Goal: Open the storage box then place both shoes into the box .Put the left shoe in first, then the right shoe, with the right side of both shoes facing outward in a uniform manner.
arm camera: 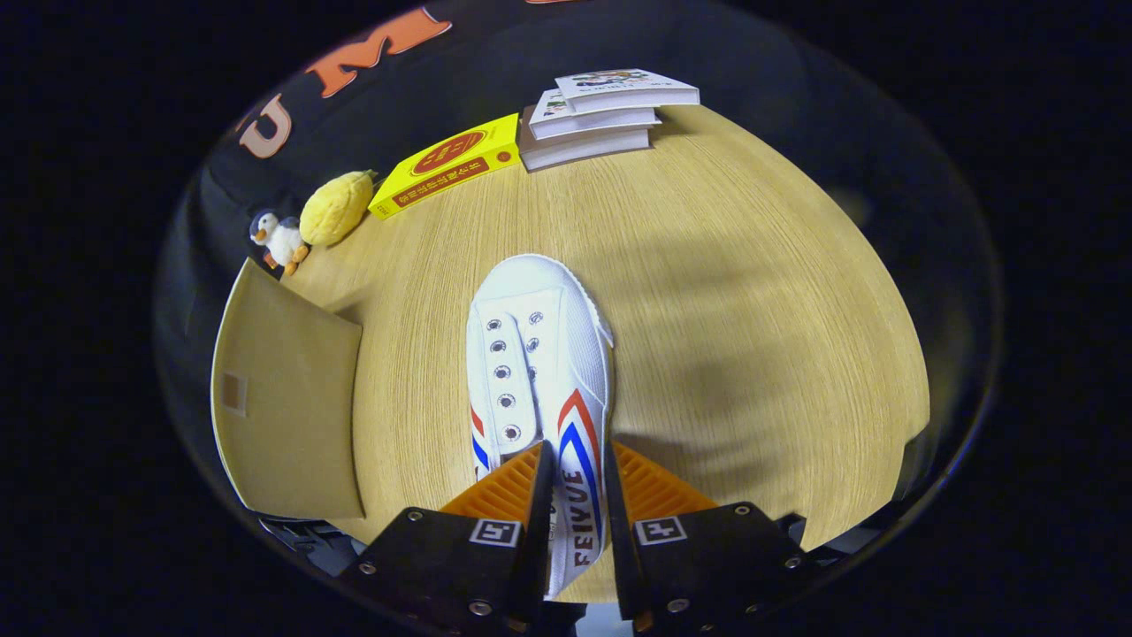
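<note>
Now fingers [573,495] clamped on white canvas shoe [539,354], woodgrain table [752,292].

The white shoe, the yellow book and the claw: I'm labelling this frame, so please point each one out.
white shoe [538,354]: gripper view, on the laced upper.
yellow book [447,165]: gripper view, on its front cover.
claw [573,495]: gripper view, midway between its fingertips, both pressing the shoe's side wall.
</note>
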Demonstrator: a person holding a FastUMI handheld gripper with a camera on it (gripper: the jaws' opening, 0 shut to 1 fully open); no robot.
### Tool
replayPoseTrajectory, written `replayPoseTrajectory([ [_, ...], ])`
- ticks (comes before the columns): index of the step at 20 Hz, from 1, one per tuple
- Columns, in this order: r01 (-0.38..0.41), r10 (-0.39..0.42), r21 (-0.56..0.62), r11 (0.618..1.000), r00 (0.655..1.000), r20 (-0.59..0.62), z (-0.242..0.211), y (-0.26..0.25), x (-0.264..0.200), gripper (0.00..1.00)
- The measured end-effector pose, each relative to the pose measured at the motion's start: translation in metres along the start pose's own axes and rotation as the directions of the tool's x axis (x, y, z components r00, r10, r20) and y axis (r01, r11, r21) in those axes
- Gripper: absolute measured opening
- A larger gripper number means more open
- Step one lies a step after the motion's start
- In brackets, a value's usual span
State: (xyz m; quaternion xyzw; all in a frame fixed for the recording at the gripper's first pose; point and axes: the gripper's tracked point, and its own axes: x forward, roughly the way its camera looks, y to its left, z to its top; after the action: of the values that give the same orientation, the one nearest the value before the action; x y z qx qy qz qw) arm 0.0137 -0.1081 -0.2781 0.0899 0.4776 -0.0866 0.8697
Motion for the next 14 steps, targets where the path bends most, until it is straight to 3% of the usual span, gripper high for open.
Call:
replayPoseTrajectory([
  [2,0.001,0.001,-0.058,0.998,1.000,0.021,0.000,-0.001,0.002,0.34],
  [6,-0.025,0.023,0.036,0.999,0.999,0.033,0.001,-0.004,0.003,0.33],
  [8,-0.039,0.032,0.106,0.994,0.997,0.066,0.003,-0.009,0.004,0.19],
  [9,-0.063,0.051,0.167,0.984,0.996,0.073,0.003,-0.011,0.003,0.03],
  [12,-0.161,0.127,0.304,0.939,0.984,0.127,0.003,0.002,0.000,0.00],
  [14,-0.183,0.140,0.327,0.927,0.979,0.150,0.005,0.007,0.001,0.00],
])
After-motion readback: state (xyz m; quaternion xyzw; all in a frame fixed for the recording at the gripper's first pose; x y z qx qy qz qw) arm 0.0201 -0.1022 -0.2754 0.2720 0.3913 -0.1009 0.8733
